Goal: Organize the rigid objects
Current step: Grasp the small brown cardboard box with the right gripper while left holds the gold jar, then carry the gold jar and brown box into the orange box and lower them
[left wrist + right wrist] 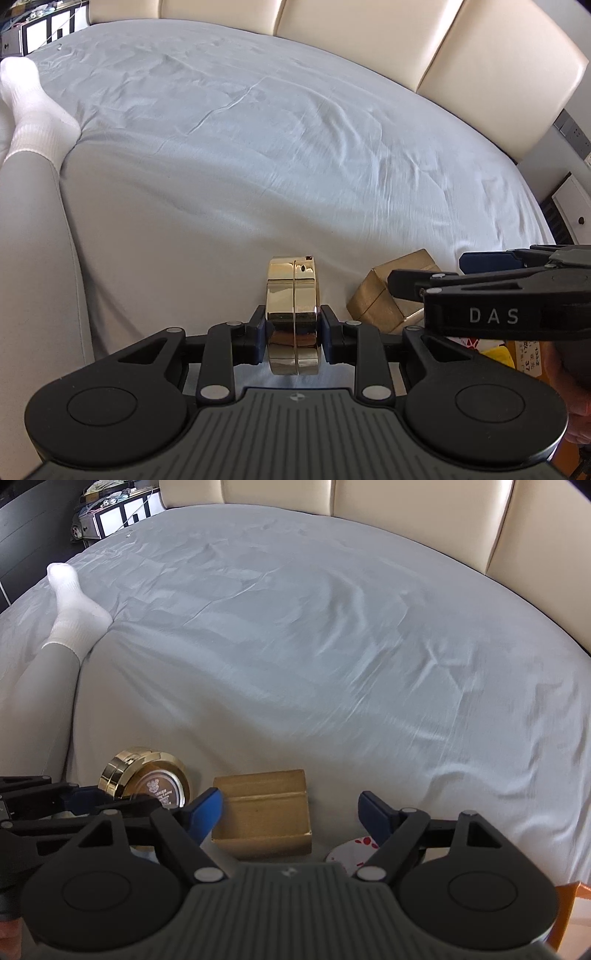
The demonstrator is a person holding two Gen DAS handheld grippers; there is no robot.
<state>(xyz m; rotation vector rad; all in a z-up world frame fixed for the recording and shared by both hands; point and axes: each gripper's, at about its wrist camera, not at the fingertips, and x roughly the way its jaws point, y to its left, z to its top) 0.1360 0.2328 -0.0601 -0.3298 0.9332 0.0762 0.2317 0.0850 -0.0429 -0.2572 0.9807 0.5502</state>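
My left gripper [293, 325] is shut on a round gold tin [293, 314], held on edge just above the grey bedsheet. The tin also shows in the right wrist view [147, 779], with its dark labelled face turned toward that camera. A gold cardboard box [263, 812] lies on the sheet right of the tin; it also shows in the left wrist view [384, 299]. My right gripper [291, 808] is open, its blue fingertips on either side of the box and above it. It shows in the left wrist view [424, 284] reaching in from the right.
A person's leg in grey trousers and a white sock [70, 602] lies on the bed to the left. A cream padded headboard [369, 33] runs along the back. A white item with red marks [354, 849] lies near the bed's edge. An orange object [569, 897] sits at lower right.
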